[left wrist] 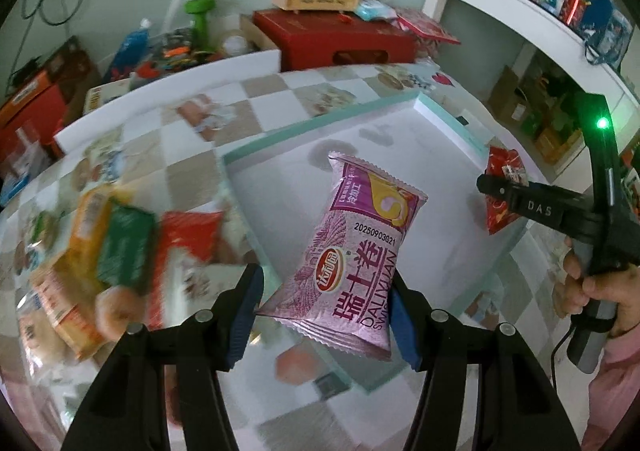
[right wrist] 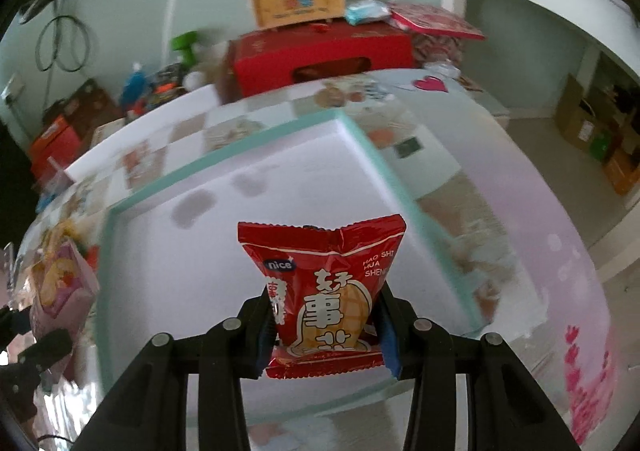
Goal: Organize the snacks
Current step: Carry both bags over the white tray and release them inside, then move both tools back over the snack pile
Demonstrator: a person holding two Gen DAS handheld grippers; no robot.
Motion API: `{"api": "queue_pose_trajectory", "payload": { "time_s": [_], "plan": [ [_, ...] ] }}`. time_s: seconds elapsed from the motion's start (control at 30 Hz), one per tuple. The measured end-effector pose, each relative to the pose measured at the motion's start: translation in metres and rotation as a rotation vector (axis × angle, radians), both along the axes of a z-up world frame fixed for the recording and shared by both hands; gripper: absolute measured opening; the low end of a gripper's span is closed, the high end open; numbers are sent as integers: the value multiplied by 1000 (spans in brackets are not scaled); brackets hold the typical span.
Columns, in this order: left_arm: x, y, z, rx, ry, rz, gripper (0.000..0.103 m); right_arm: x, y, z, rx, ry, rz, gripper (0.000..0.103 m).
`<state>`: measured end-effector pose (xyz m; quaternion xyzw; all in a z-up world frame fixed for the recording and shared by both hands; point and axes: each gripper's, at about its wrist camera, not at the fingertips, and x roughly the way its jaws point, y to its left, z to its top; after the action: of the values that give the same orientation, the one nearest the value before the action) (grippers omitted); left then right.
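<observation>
Claws level over tray (right wrist: 376,155): left (left wrist: 326,315) pinches pink packet (left wrist: 352,255), right (right wrist: 326,331) red packet (right wrist: 324,291).

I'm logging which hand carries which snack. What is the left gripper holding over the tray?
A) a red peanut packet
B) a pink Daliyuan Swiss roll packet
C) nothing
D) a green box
B: in the left wrist view the left gripper has its blue pads closed on the pink Daliyuan packet above the white tray; the red peanut packet sits in the right gripper.
</observation>
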<state>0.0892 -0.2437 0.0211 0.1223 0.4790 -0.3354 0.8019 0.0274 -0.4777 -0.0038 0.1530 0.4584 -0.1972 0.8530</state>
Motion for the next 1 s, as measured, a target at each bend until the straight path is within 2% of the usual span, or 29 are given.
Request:
{"api": "queue_pose_trajectory", "payload": {
  "time_s": [0.17, 0.27, 0.37, 0.43, 0.57, 0.6, 0.63, 0.7, 0.77, 0.8, 1.0],
  "plan": [
    [2, -29, -14, 16, 9, -25, 62, 4, -23, -8, -9, 38, -28, 45],
    [3, -38, -19, 35, 10, -25, 69, 9, -30, -12, -5, 49, -37, 46],
    [2, -38, -19, 22, 18, -29, 69, 12, -29, -13, -13, 58, -21, 46],
    [1, -35, -18, 23, 18, -23, 69, 15, -25, -12, -30, 65, -8, 52],
    [2, -24, -14, 4, 19, 10, 70, 17, -16, -7, -52, 68, 9, 56],
    [2, -19, -13, -1, 20, 20, 81, 18, -13, -5, -53, 64, 12, 66],
    [2, -16, -12, -3, 17, 28, 95, 18, -10, -4, -55, 58, 12, 81],
    [1, -8, -9, -11, -9, 47, 98, 17, -5, -1, -66, 49, 18, 91],
    [1, 0, -7, -3, -35, 67, 99, 17, 2, 1, -82, 47, 31, 96],
    [2, 5, -6, 3, -47, 79, 99, 16, 5, 2, -85, 46, 32, 103],
    [6, 35, 2, -3, -101, 153, 103, 11, 23, 8, -59, 8, 21, 103]
  ]
}}
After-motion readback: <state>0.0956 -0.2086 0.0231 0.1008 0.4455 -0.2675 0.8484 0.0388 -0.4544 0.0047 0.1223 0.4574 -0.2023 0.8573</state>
